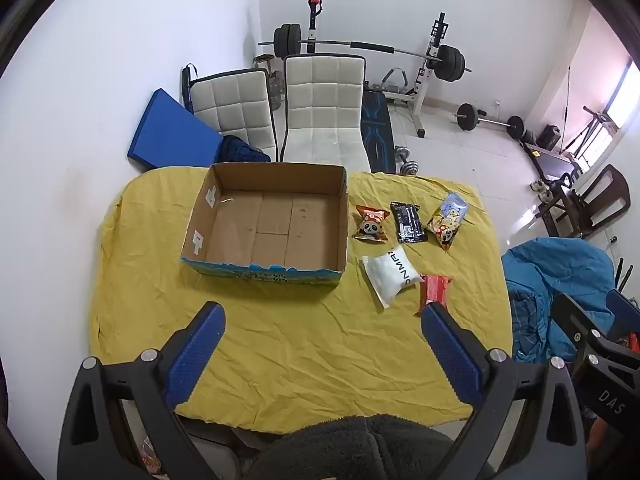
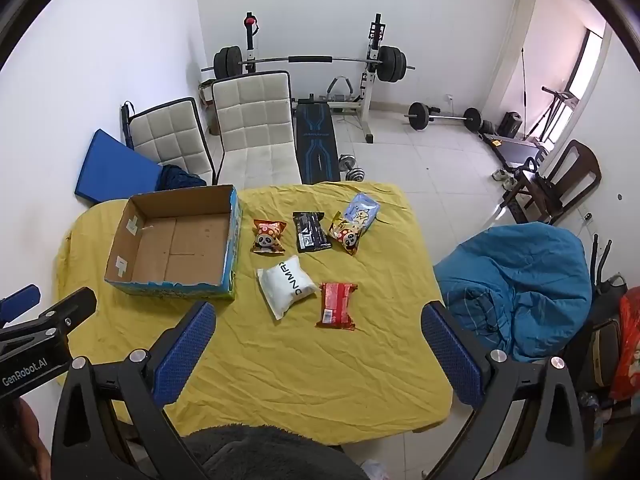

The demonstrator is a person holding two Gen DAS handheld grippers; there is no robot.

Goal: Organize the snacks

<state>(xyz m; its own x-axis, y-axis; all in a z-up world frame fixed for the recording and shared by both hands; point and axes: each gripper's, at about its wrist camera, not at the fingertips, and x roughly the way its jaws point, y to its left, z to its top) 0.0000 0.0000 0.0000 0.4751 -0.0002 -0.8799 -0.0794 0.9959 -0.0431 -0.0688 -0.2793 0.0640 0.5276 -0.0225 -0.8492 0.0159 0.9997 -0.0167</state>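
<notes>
An empty cardboard box (image 1: 276, 224) (image 2: 176, 248) sits on the yellow tablecloth (image 1: 300, 340) (image 2: 304, 360). Right of it lie several snack packs: an orange panda bag (image 1: 371, 223) (image 2: 269, 236), a black pack (image 1: 407, 222) (image 2: 311, 231), a blue-and-panda bag (image 1: 448, 216) (image 2: 356, 220), a white pouch (image 1: 390, 276) (image 2: 287, 286) and a red wrapper (image 1: 434, 290) (image 2: 337, 306). My left gripper (image 1: 322, 318) hovers open over the near table, holding nothing. My right gripper (image 2: 318, 318) is open too, above the near edge, with the red wrapper just beyond its fingers.
Two white chairs (image 1: 320, 108) (image 2: 252, 120) stand behind the table, with a blue mat (image 1: 172, 132) by the wall. A weight bench and barbell rack (image 2: 312, 64) fill the back. A blue quilt (image 2: 516, 288) lies to the right of the table.
</notes>
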